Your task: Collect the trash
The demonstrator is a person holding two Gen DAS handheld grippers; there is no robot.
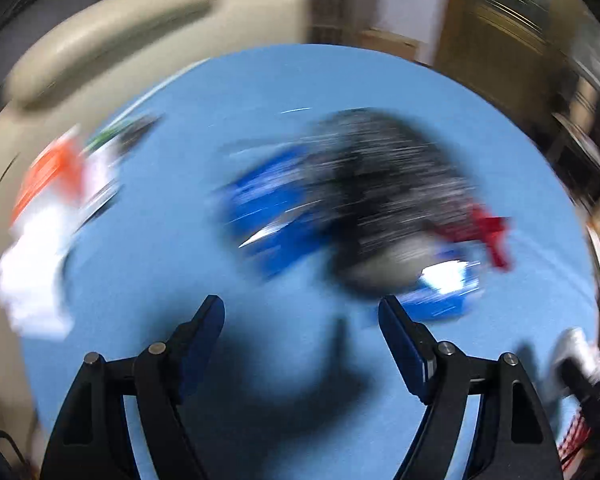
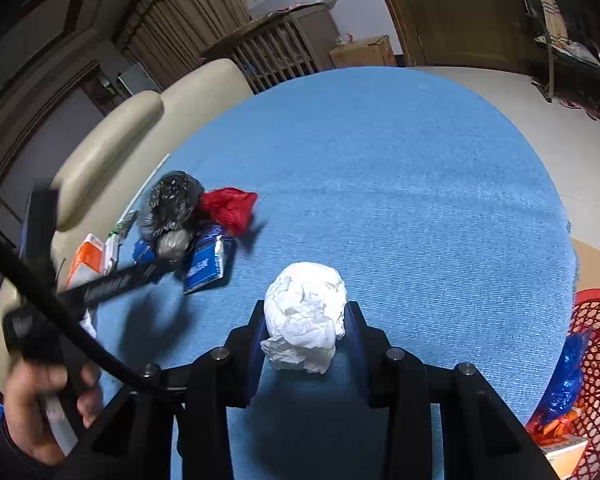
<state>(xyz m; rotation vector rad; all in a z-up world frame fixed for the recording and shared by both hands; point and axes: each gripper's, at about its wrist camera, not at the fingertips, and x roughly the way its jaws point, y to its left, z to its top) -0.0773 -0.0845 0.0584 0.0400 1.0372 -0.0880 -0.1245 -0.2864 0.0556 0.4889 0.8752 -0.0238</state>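
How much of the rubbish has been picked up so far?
Partly done. The red basket already holds blue and orange wrappers. The right tool grips a crumpled white paper ball. The left tool is open and empty. Left on the blue table: a black bag, red bag, blue packets.

blue tablecloth (image 2: 400, 184), cream sofa (image 2: 112, 148), cardboard box (image 2: 360, 52), wooden door (image 2: 460, 12)

— How do the grippers stand?
— The right gripper (image 2: 305, 316) is clamped on a crumpled white tissue (image 2: 306, 322). The left gripper (image 1: 301, 312) gapes wide, holding nothing.
— And the hand?
— The left hand (image 2: 46, 404) grips its handle, near left; blurred, probably moving.
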